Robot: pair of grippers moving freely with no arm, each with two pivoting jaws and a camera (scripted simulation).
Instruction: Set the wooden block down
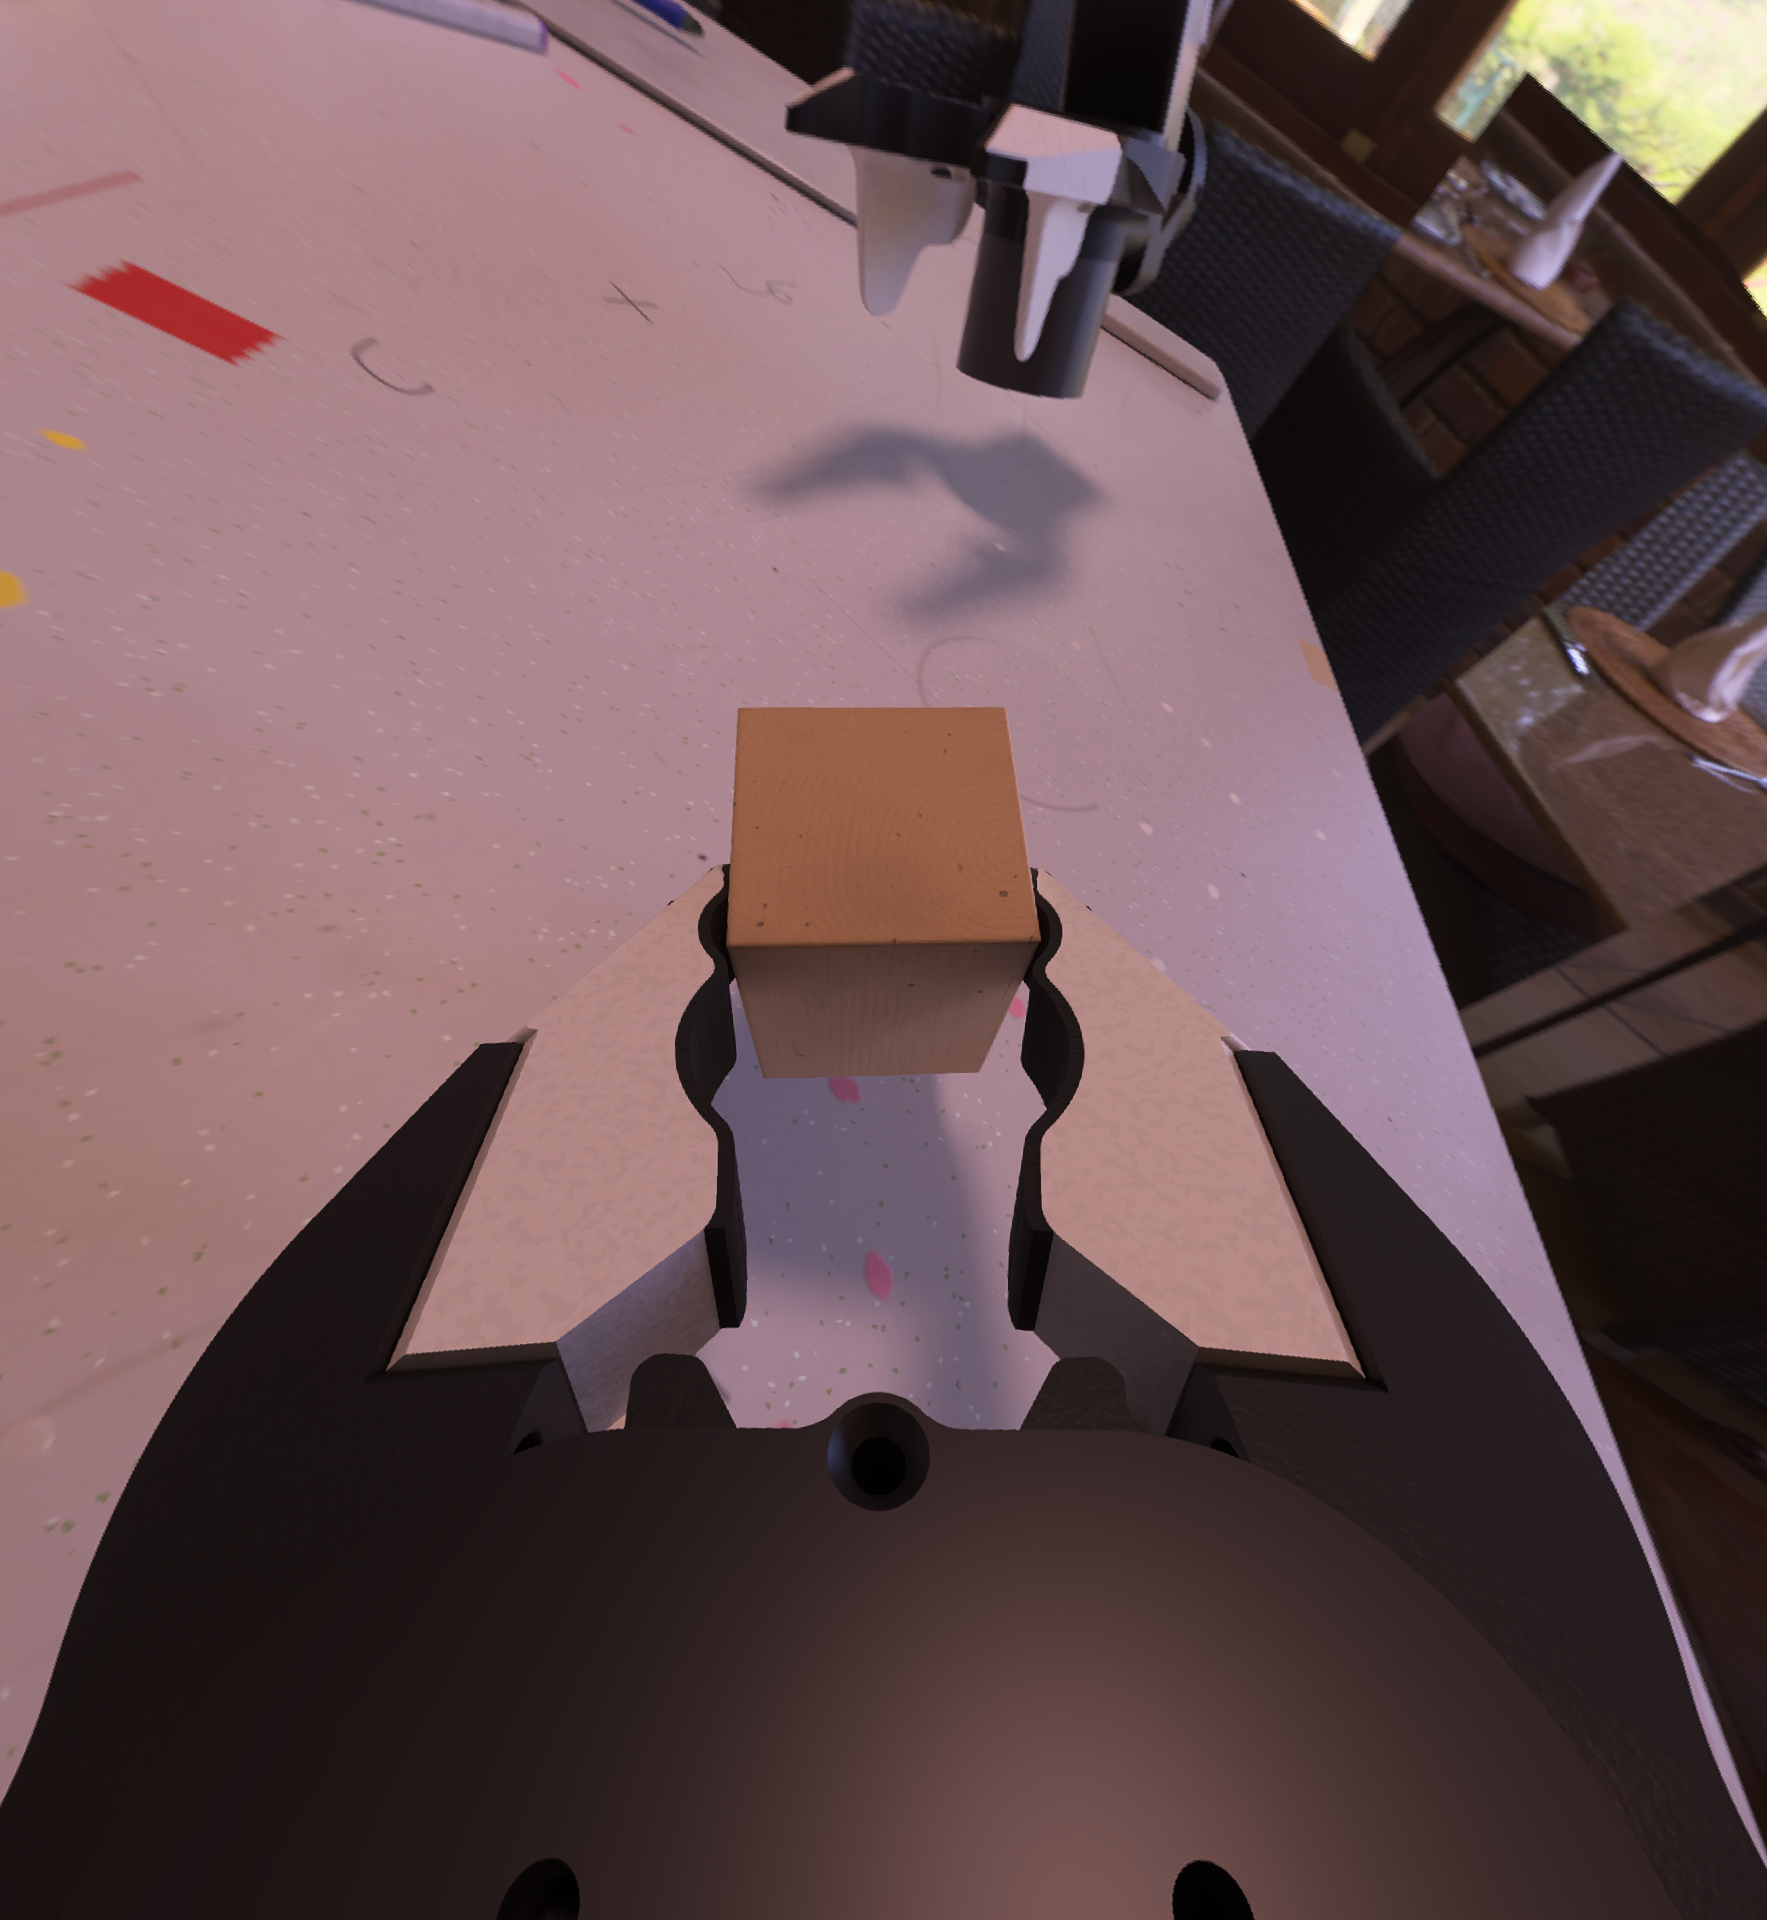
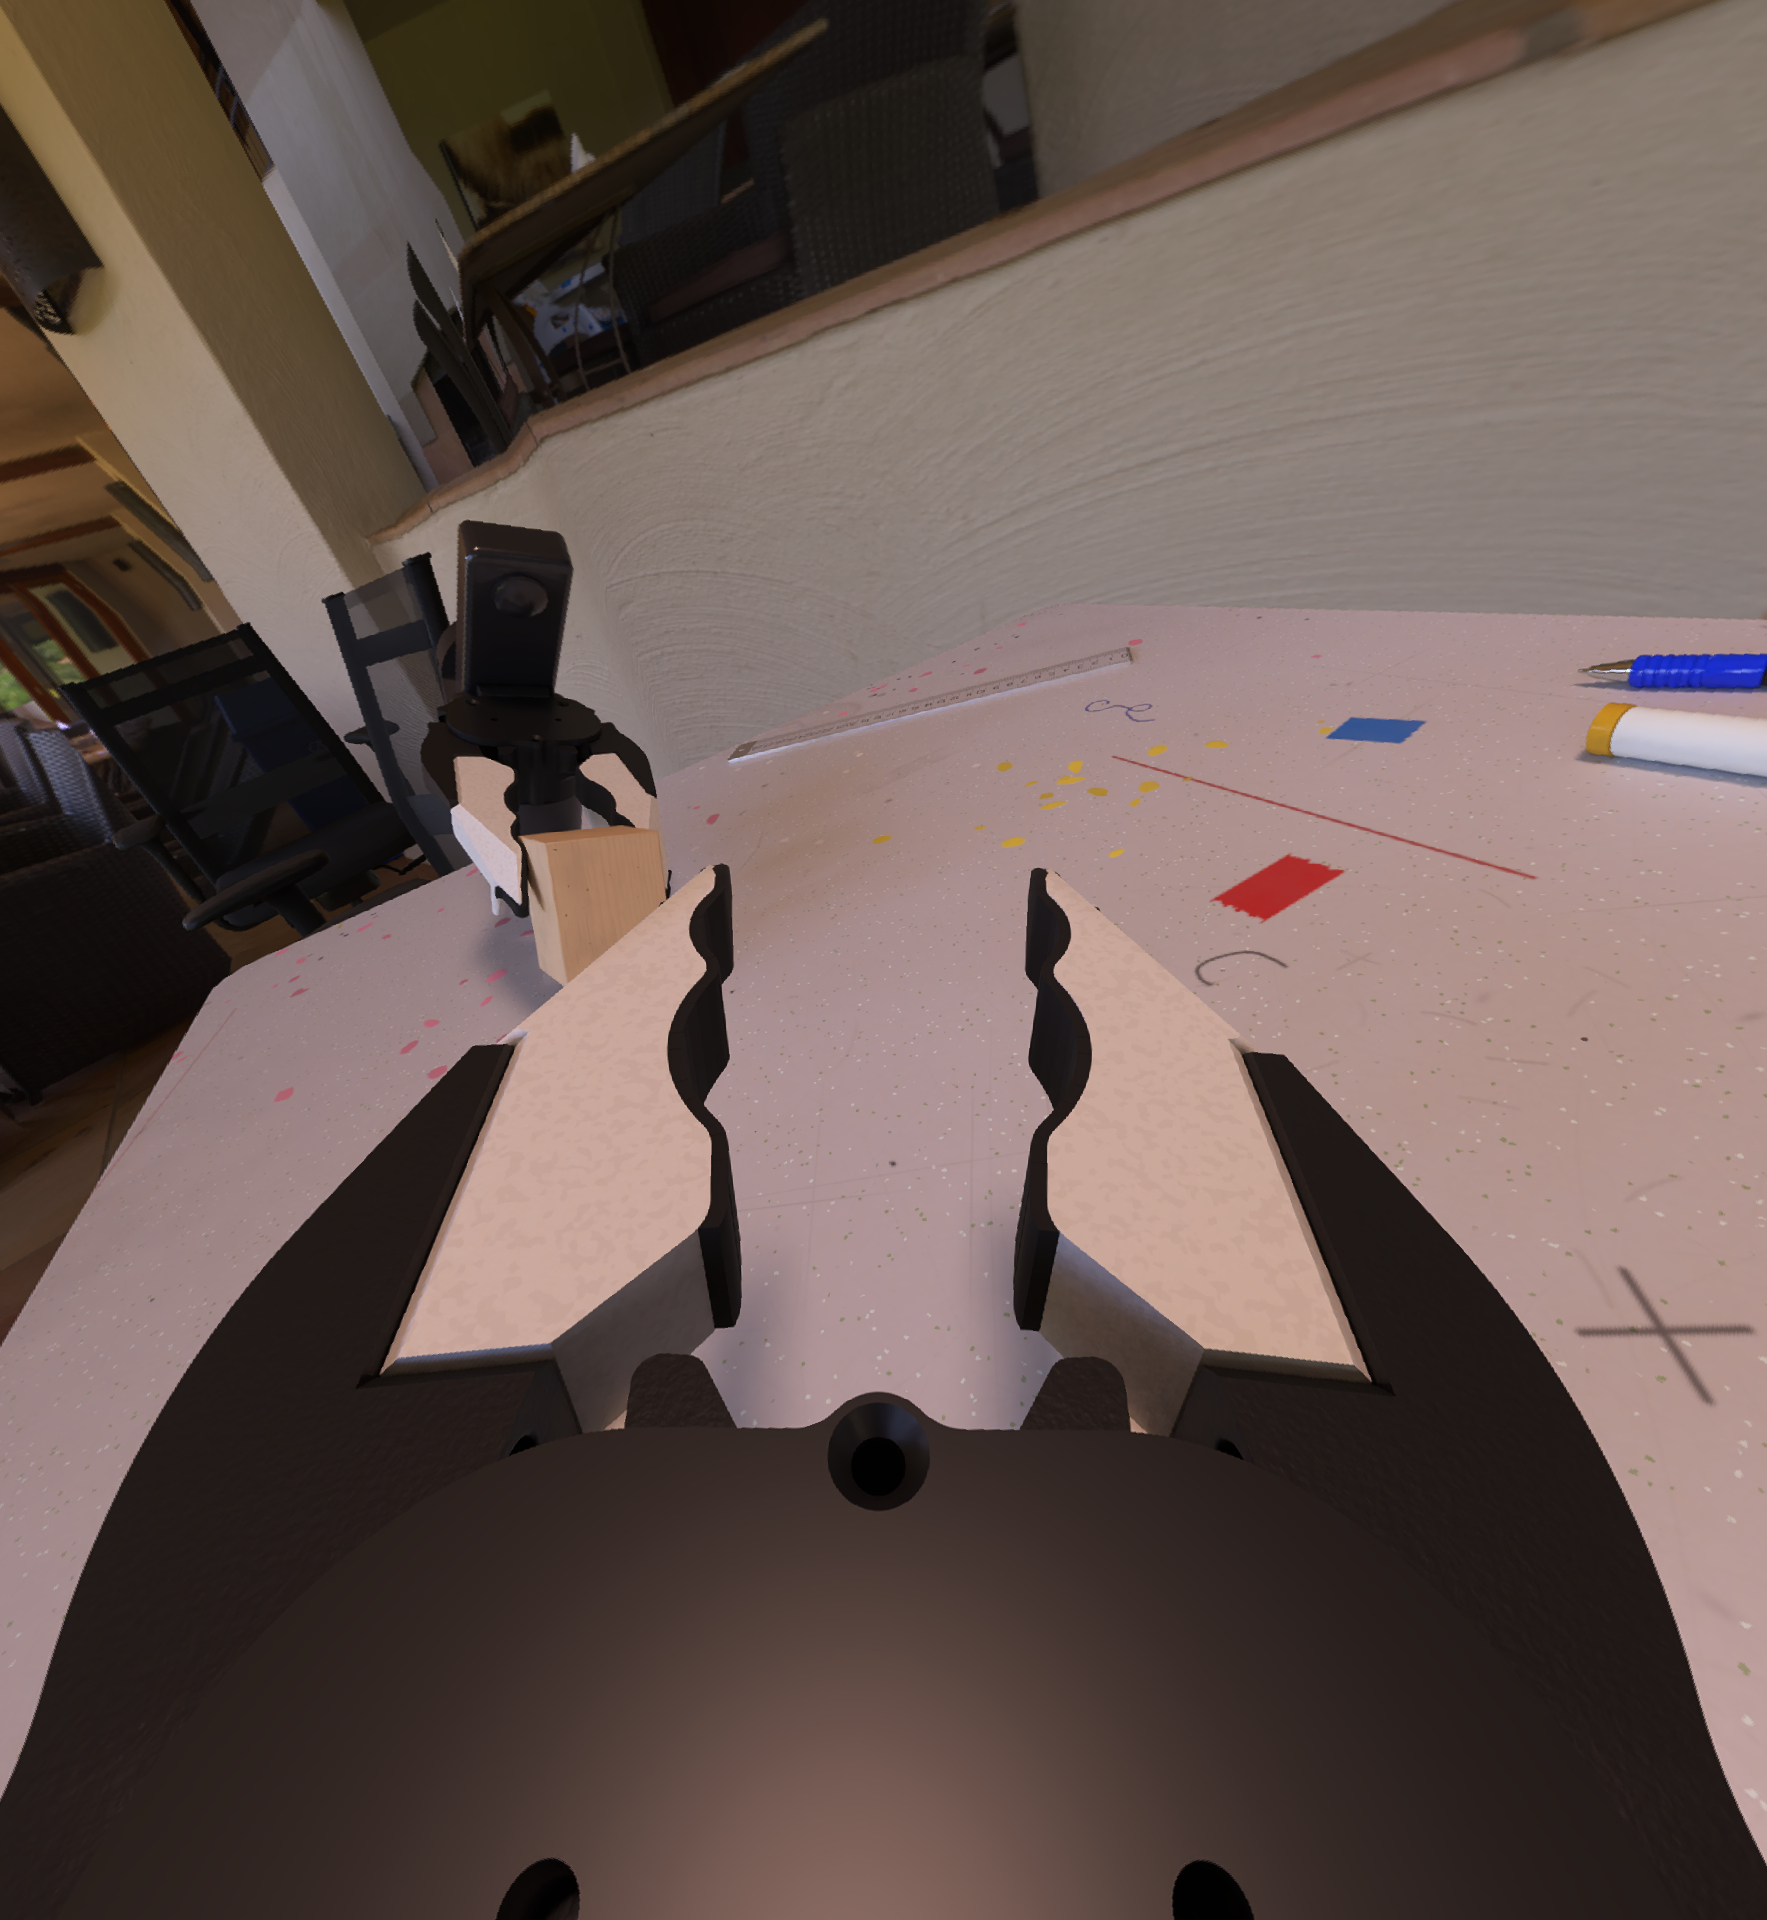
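Observation:
A light wooden block (image 1: pixel 877 831) sits between the fingertips of my left gripper (image 1: pixel 879 904), which is shut on it. The block hangs a little above the speckled pinkish table (image 1: pixel 443 727), with its shadow beneath. In the right wrist view the block (image 2: pixel 604 894) and the left gripper (image 2: pixel 546 831) show near the table's left edge; the block's lower end is hidden behind my own finger. My right gripper (image 2: pixel 879 894) is open and empty above the table. It also shows in the left wrist view (image 1: pixel 962 281), hovering beyond the block.
A metal ruler (image 2: pixel 931 701), a blue pen (image 2: pixel 1710 670) and a white marker with a yellow cap (image 2: pixel 1720 743) lie at the table's far side. Red (image 2: pixel 1277 886) and blue (image 2: pixel 1375 730) patches mark the surface. The table edge (image 1: pixel 1378 831) runs close to the block, with dark chairs (image 2: pixel 235 790) beyond.

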